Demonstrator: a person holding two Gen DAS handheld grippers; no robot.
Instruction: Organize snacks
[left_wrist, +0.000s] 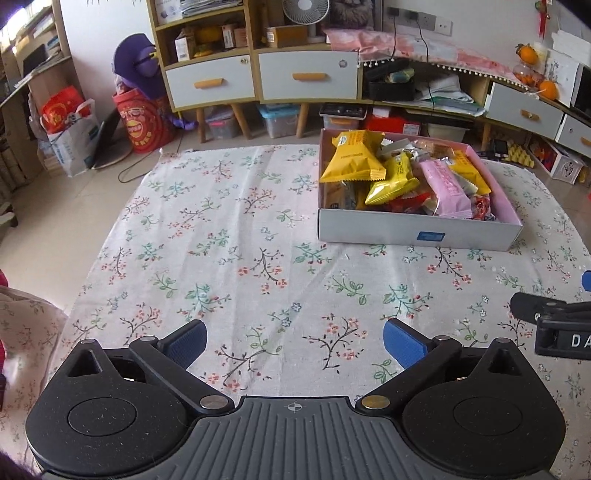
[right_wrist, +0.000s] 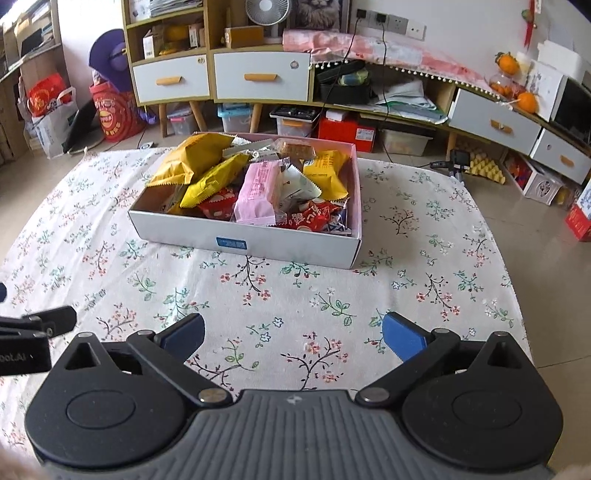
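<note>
Floral white tablecloth (right_wrist: 258, 295), white box (right_wrist: 243, 236), yellow and pink packets (right_wrist: 258, 192).

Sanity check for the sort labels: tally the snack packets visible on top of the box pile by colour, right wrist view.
Counting only packets clearly visible in the box; more lie buried underneath.
Yellow packets: 3
Pink packets: 1
Red packets: 2
White packets: 1
Total: 7
Both grippers, left and right, are open and hold nothing.
</note>
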